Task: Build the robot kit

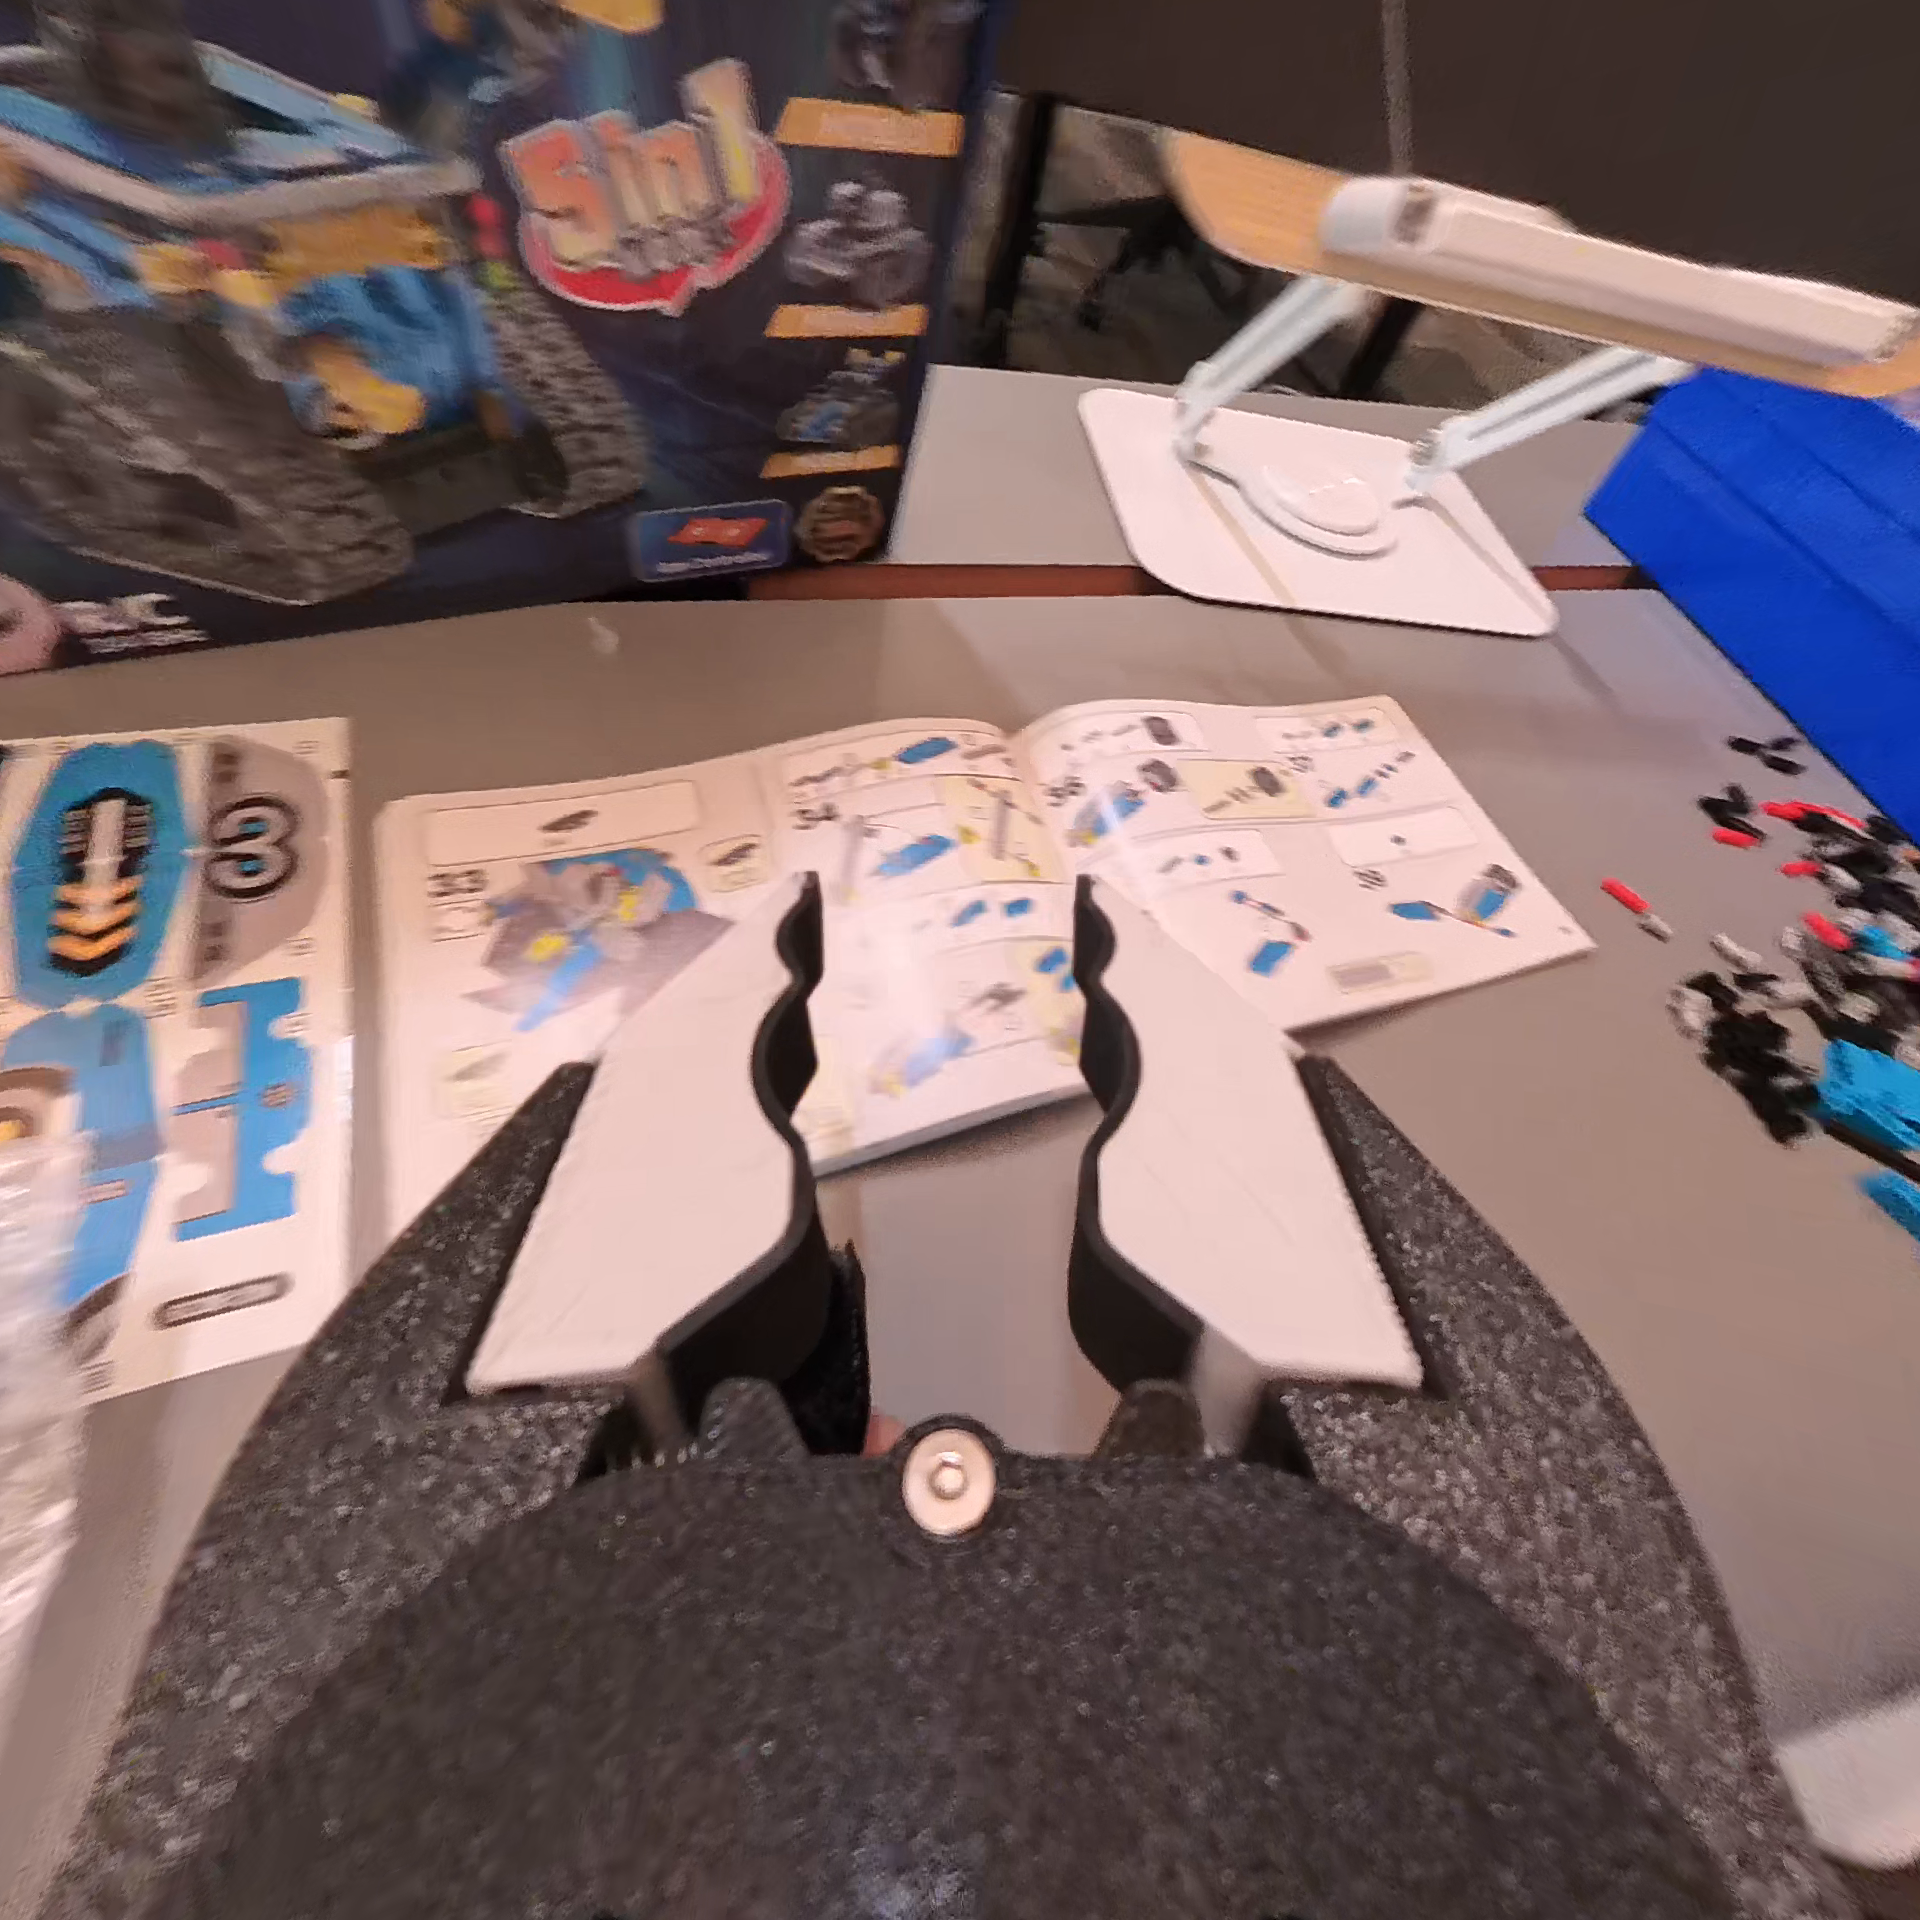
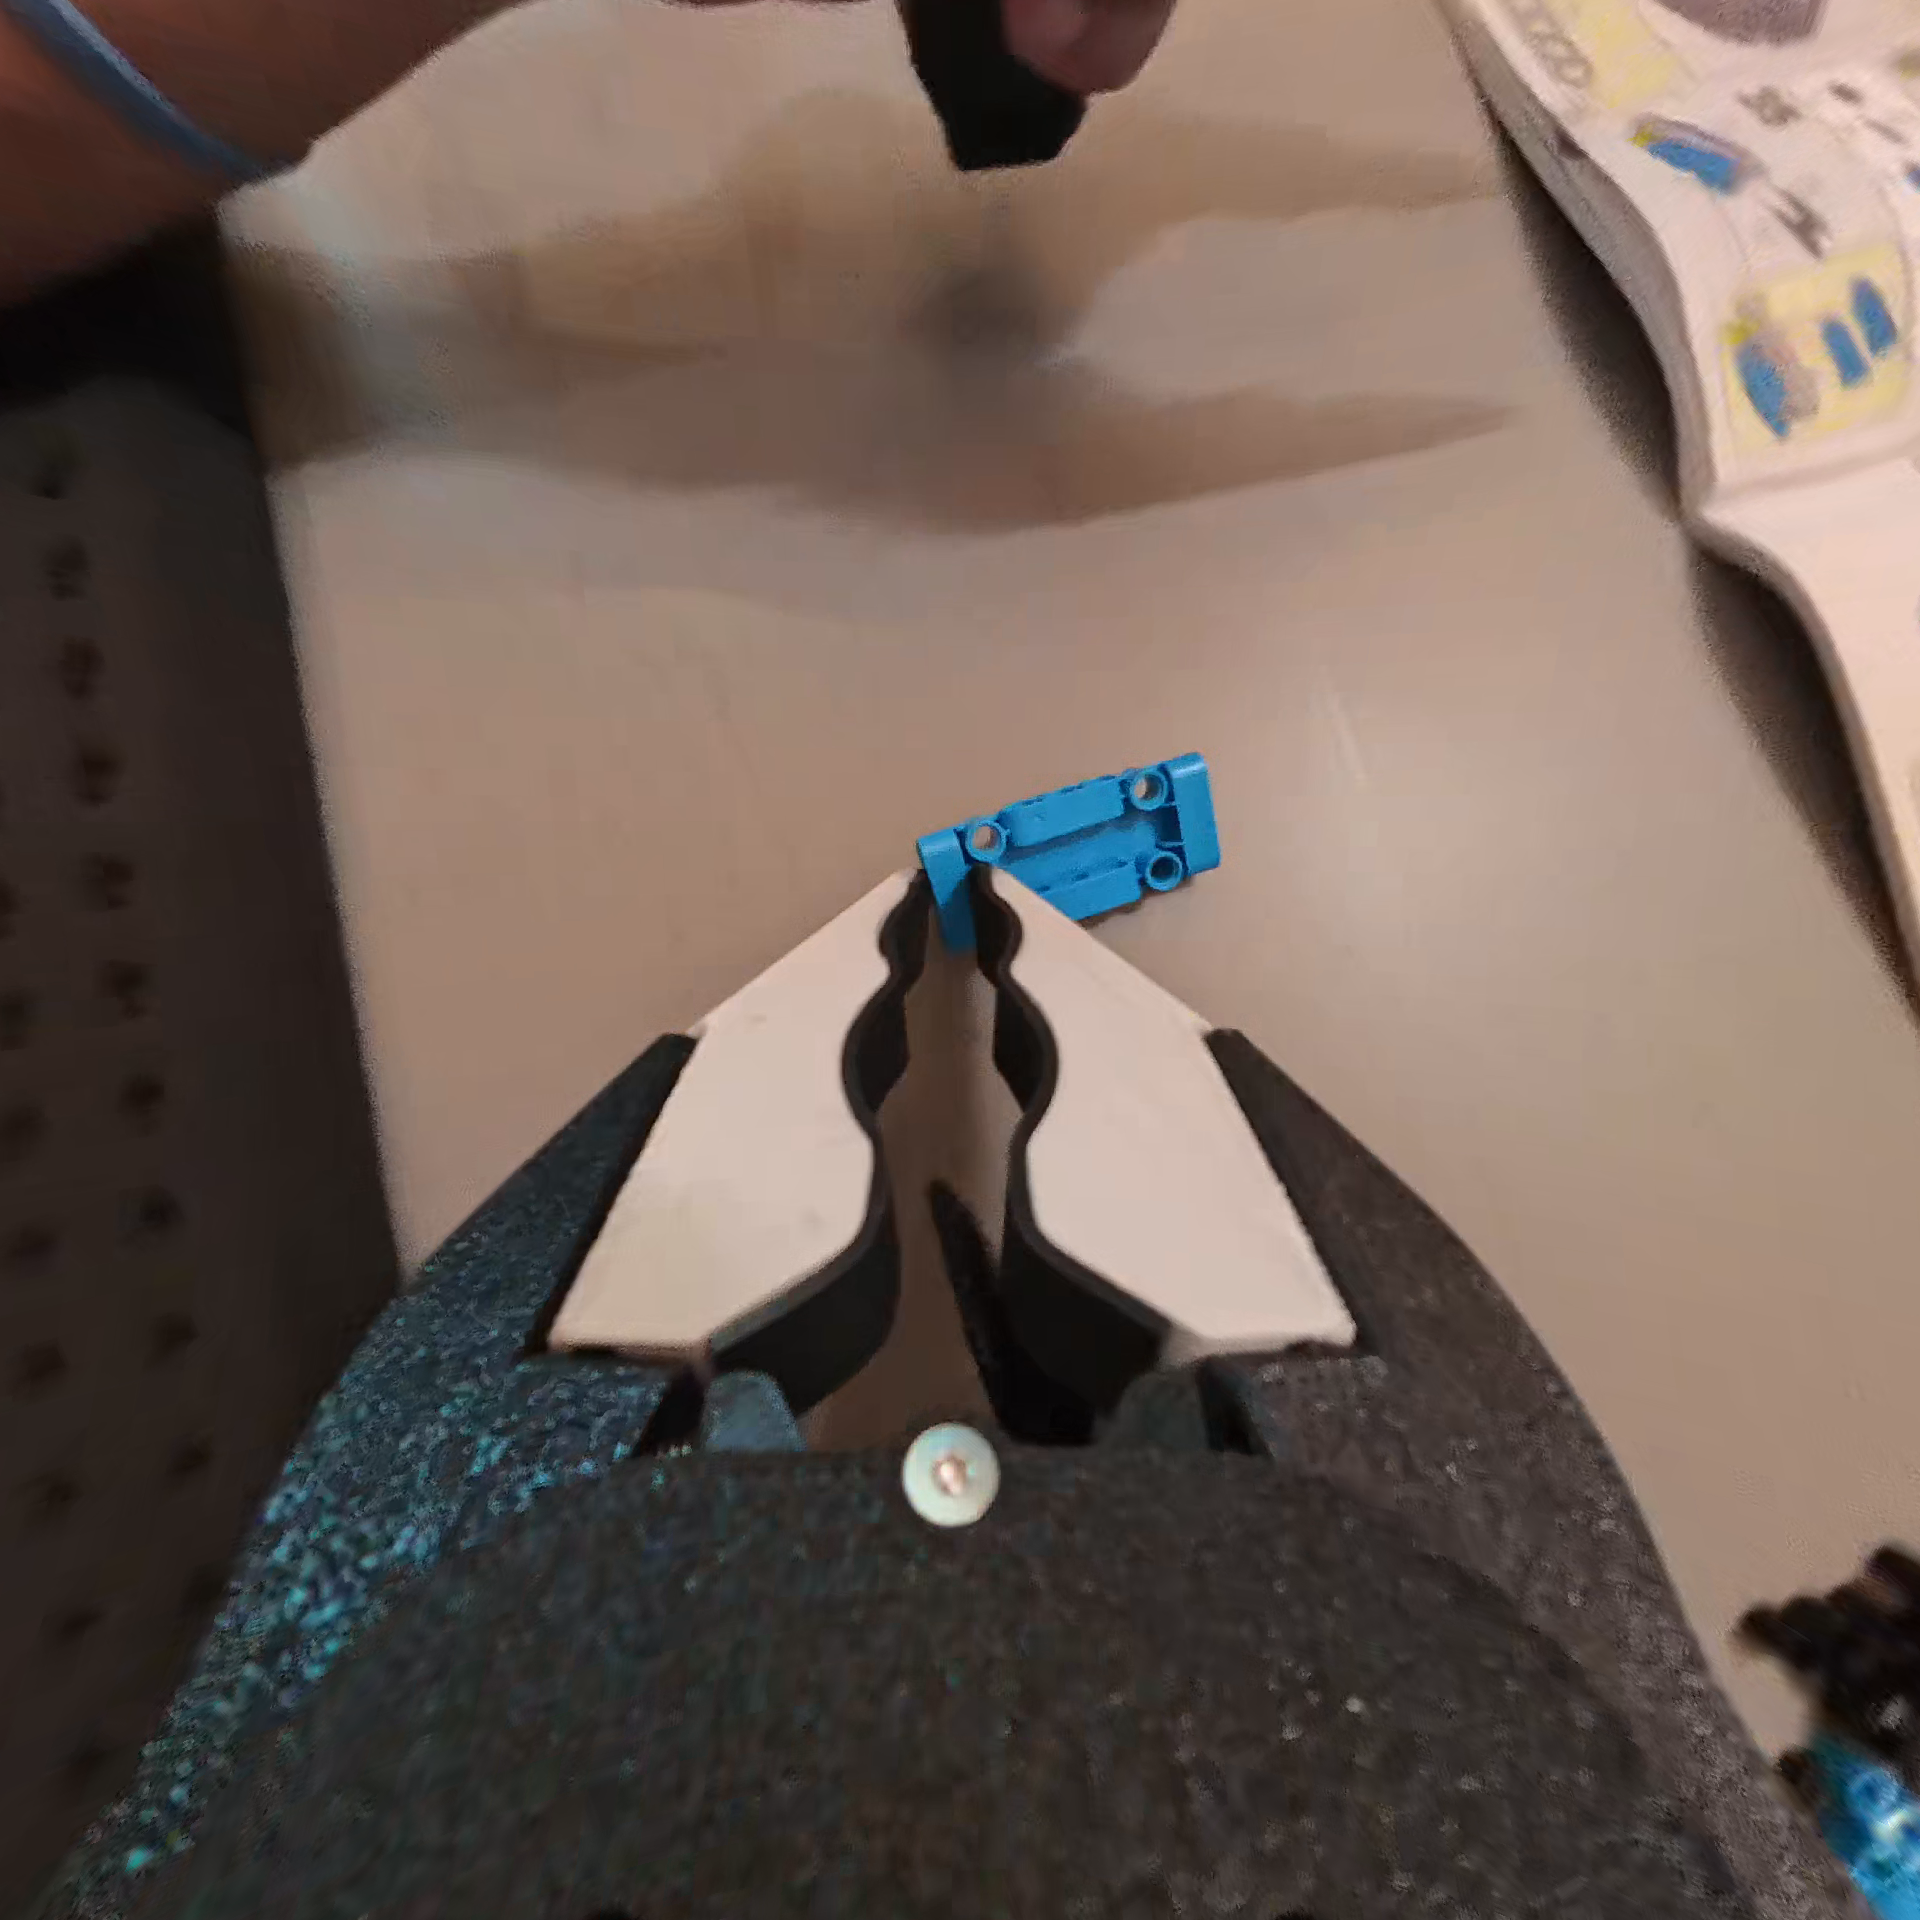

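Note:
My right gripper [image 2: 954,902] is shut on a blue plastic building piece [image 2: 1091,844] with round holes, pinching its left end and holding it above the beige table [image 2: 623,727]. My left gripper [image 1: 943,904] is open and empty, raised above an open instruction booklet [image 1: 1299,831] on the grey table [image 1: 1455,1247]. A pile of small black, red and blue building parts [image 1: 1797,966] lies to its right. In the right wrist view a person's hand [image 2: 1060,42] holds a black object [image 2: 992,99] at the top.
A large toy box [image 1: 416,312] stands at the back left, a sticker sheet [image 1: 156,1018] lies at the left. A white stand [image 1: 1320,499] with a wooden top and a blue bin [image 1: 1787,540] are at the back right. The booklet's edge [image 2: 1766,312] and dark parts [image 2: 1849,1683] show at right. One gripper's finger ends stand about 25 cm off the other's.

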`<state>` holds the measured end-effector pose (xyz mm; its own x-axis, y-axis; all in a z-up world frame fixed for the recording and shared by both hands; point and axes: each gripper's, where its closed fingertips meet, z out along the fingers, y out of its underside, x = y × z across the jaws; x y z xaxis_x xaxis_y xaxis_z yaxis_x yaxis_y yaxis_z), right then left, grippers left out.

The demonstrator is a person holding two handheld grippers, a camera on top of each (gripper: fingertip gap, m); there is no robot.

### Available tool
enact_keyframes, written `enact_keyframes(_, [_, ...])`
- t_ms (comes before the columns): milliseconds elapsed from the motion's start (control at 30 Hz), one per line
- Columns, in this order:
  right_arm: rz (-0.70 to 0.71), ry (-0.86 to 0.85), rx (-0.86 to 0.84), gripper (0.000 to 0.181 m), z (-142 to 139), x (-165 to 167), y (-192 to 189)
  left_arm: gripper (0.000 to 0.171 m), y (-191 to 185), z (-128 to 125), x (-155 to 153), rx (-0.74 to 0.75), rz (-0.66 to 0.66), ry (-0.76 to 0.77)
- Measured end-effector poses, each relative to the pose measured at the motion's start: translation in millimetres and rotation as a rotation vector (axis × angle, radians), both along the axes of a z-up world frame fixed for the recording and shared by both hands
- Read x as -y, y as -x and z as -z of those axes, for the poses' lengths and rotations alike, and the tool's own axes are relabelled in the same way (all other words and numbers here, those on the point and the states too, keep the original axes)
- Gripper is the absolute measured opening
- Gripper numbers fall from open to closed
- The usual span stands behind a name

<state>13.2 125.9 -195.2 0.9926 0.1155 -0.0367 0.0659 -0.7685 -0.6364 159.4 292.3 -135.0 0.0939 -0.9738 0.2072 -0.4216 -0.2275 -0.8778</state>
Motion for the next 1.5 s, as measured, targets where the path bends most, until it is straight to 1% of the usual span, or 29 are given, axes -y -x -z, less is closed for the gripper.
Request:
enact_keyframes(67, [-0.068,0.036,0.043,0.009,1,-17,2,0.047,3,5,-20,-0.021,-0.064,0.026])
enact_keyframes(133, [-0.129,0.048,0.051,0.009,-4,-34,-2,0.046,6,9,-29,-0.032,-0.101,0.09])
enact_keyframes(167, [-0.135,0.029,0.036,0.009,-9,-43,-7,0.046,6,9,-30,-0.032,-0.109,0.115])
enact_keyframes(233, [-0.132,-0.071,-0.057,0.009,-25,-61,-12,0.045,6,8,-28,-0.027,-0.1,0.13])
enact_keyframes(300, [-0.071,-0.234,-0.133,0.009,-43,-74,-23,0.045,5,5,-21,-0.008,-0.061,0.135])
enact_keyframes(367, [0.032,-0.439,-0.108,0.008,-65,-78,-41,0.045,3,-4,-4,0.021,0.032,0.204])
enact_keyframes(400, [0.069,-0.49,-0.08,0.009,-74,-75,-48,0.046,4,-10,11,0.033,0.117,0.28])
enact_keyframes(467, [0.11,-0.562,0.003,0.008,-90,-65,-59,0.051,11,-31,48,0.079,0.325,0.498])
enact_keyframes(533, [0.171,-0.642,0.065,0.008,-104,-55,-71,0.058,22,-59,74,0.153,0.493,0.736])
enact_keyframes(600, [0.178,-0.722,0.051,0.008,-122,-50,-70,0.061,33,-79,91,0.194,0.621,0.944])
enact_keyframes(633, [0.174,-0.754,0.054,0.008,-130,-48,-69,0.061,38,-84,100,0.186,0.685,1.021])
enact_keyframes(700, [0.16,-0.795,0.113,0.008,-140,-46,-65,0.06,47,-88,116,0.152,0.791,1.13])
enact_keyframes(767, [0.152,-0.808,0.197,0.008,-144,-45,-61,0.053,51,-88,125,0.123,0.849,1.205])
enact_keyframes(867, [0.146,-0.784,0.256,0.009,-139,-46,-61,0.023,56,-95,125,0.145,0.925,1.316])
enact_keyframes(967, [0.129,-0.769,0.22,0.008,-134,-48,-61,0.023,55,-90,125,0.15,0.925,1.262])
enact_keyframes(1067, [0.14,-0.729,0.119,0.01,-124,-51,-66,0.022,50,-80,121,0.15,0.872,1.092])
enact_keyframes(1133, [0.152,-0.675,0.032,0.014,-114,-49,-70,0.022,46,-69,115,0.127,0.819,0.891])
enact_keyframes(1167, [0.151,-0.646,0.002,0.017,-108,-49,-72,0.004,45,-61,111,0.106,0.784,0.764])
enact_keyframes(1200, [0.17,-0.617,-0.013,0.024,-103,-48,-76,0.0,42,-48,103,0.07,0.733,0.602])
enact_keyframes(1267, [0.231,-0.618,-0.015,0.026,-104,-44,-89,0.0,46,-14,86,-0.073,0.675,0.262])
enact_keyframes(1300, [0.256,-0.614,-0.031,0.025,-104,-43,-94,0.0,48,-5,82,-0.112,0.667,0.161])
enact_keyframes(1333, [0.265,-0.601,-0.061,0.025,-103,-42,-95,0.0,52,0,84,-0.131,0.682,0.129])
enact_keyframes(1367, [0.258,-0.592,-0.086,0.025,-102,-41,-94,0.0,55,1,90,-0.146,0.712,0.132])
enact_keyframes(1500, [0.277,-0.574,-0.076,0.02,-103,-33,-102,0.0,67,19,108,-0.216,0.81,0.08])
